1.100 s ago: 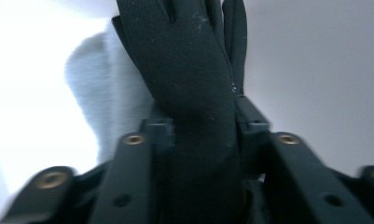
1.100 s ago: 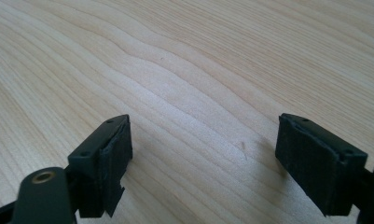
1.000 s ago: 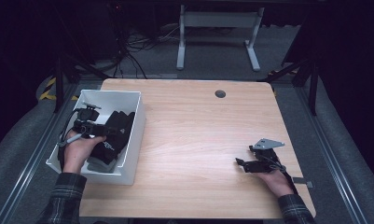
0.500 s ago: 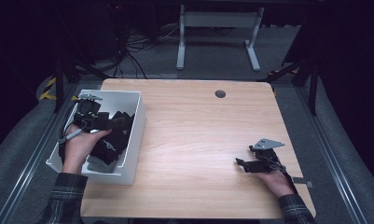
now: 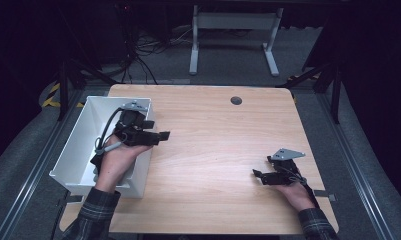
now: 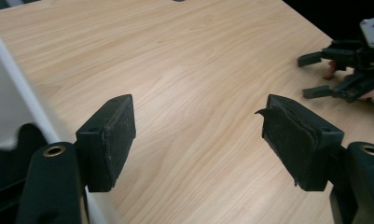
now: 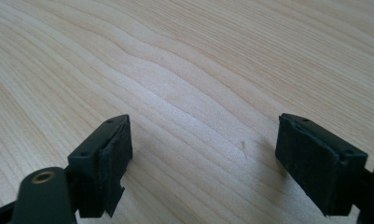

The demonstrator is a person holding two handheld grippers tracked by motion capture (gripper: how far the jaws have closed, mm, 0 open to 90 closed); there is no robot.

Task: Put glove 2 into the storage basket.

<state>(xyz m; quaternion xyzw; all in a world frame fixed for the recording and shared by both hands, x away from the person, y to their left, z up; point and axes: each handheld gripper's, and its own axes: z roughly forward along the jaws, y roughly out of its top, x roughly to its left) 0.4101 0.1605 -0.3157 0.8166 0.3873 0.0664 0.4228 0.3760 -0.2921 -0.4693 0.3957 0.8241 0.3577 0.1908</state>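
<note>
Moved: left gripper [image 5: 155, 136] has lifted out of the white bin [image 5: 83, 145] and now sits above its right wall, pointing over the tabletop [image 5: 218, 150].
Left fingers [image 6: 110, 140]: spread apart, holding nothing.
Right gripper [image 5: 260, 176]: resting on tabletop, fingers [image 7: 105, 161] spread, empty.
Dark items [image 6: 17, 140]: in bin, behind and below left fingers; left hand nearer.

There are two grippers: one on the left [image 5: 160, 135] and one on the right [image 5: 257, 174]. There is one white bin [image 5: 83, 135]. There is one wood table [image 5: 223, 145].
</note>
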